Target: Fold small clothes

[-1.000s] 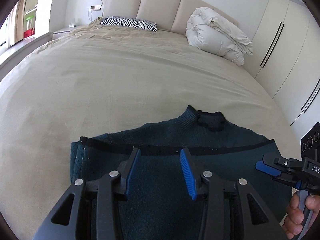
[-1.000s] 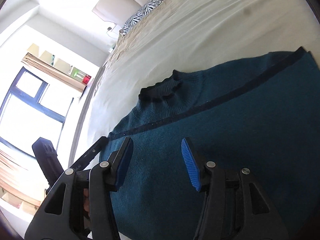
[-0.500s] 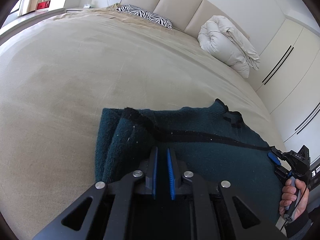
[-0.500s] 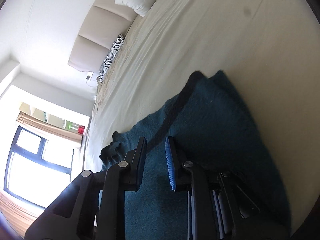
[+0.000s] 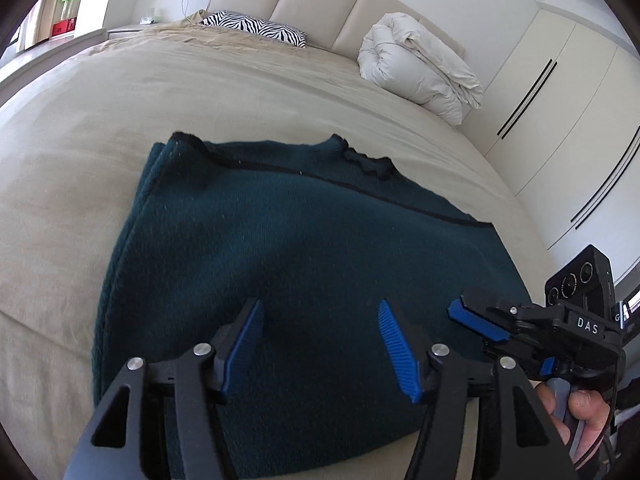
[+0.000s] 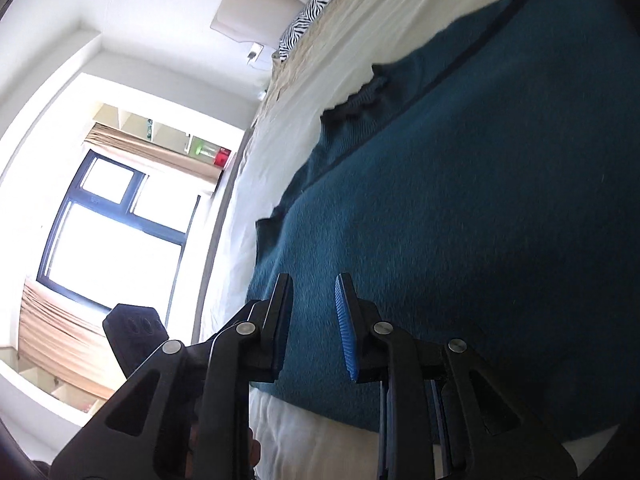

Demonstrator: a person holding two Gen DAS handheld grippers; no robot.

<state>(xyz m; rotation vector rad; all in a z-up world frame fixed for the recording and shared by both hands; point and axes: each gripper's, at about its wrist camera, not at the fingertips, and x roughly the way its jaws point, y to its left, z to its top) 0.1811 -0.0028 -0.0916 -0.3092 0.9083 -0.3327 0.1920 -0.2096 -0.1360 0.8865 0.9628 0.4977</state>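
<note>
The teal knit sweater [image 5: 304,264] lay flat on the beige bed [image 5: 120,120], at its near edge, already doubled over itself; its dark collar [image 5: 368,162] pointed toward the headboard [image 5: 320,0] and the zebra pillow [image 5: 256,26], and the black trim ran across just below that collar. As folded, its long axis seemed to run from the near edge to the collar, though the fisheye made this uncertain. The knit looked thick, soft and limp, light enough for one grip, not slippery; it would likely sag and stretch if lifted by a single layer, so a hold on a doubled edge or corner, through all layers, seemed best. The left gripper [image 5: 320,342] hovered over the near part of the cloth, its jaws having just been opening, spread wide with nothing pinched between them; the right gripper [image 6: 312,320] sat over the near left corner, its jaws having just parted slightly, a narrow gap showing and no fabric between the pads.
</note>
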